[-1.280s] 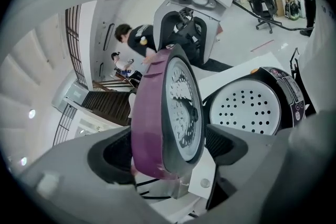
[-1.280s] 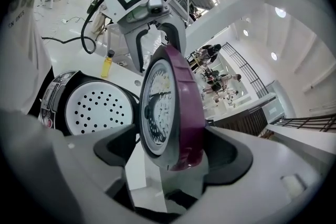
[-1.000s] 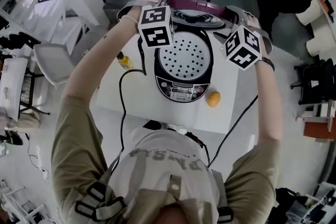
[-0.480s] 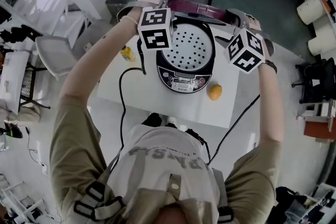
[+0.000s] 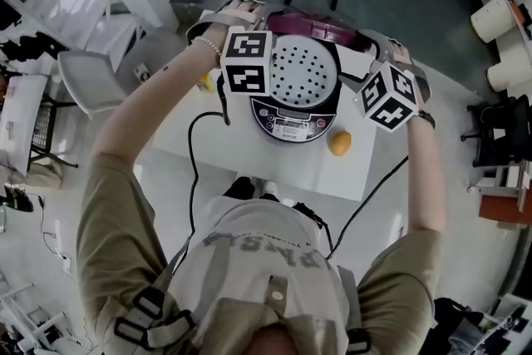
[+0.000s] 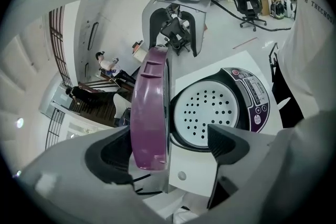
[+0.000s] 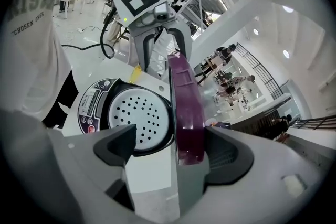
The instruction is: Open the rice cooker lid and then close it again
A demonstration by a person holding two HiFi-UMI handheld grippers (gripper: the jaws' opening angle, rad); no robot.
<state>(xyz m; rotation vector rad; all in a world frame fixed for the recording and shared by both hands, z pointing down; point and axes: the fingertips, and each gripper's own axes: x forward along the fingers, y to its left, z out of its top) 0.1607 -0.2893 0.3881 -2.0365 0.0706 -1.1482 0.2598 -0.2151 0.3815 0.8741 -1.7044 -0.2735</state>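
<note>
A: Head view?
B: Rice cooker [image 5: 295,100] on white table [image 5: 249,154]. Purple lid [image 5: 312,23] stands upright at its 12 o'clock. Orange fruit [image 5: 338,143] at 5.
A: Left gripper view?
B: Left gripper [image 6: 168,147] jaws spread, purple lid edge between them, beside the 9 o'clock jaw.
A: Right gripper view?
B: Right gripper [image 7: 173,152] jaws spread, purple lid beside the 3 o'clock jaw.

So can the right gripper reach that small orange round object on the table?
Probably yes: the small orange round object lies uncovered beside the rice cooker, but the right gripper, open, straddles the raised purple lid and must back off.
</note>
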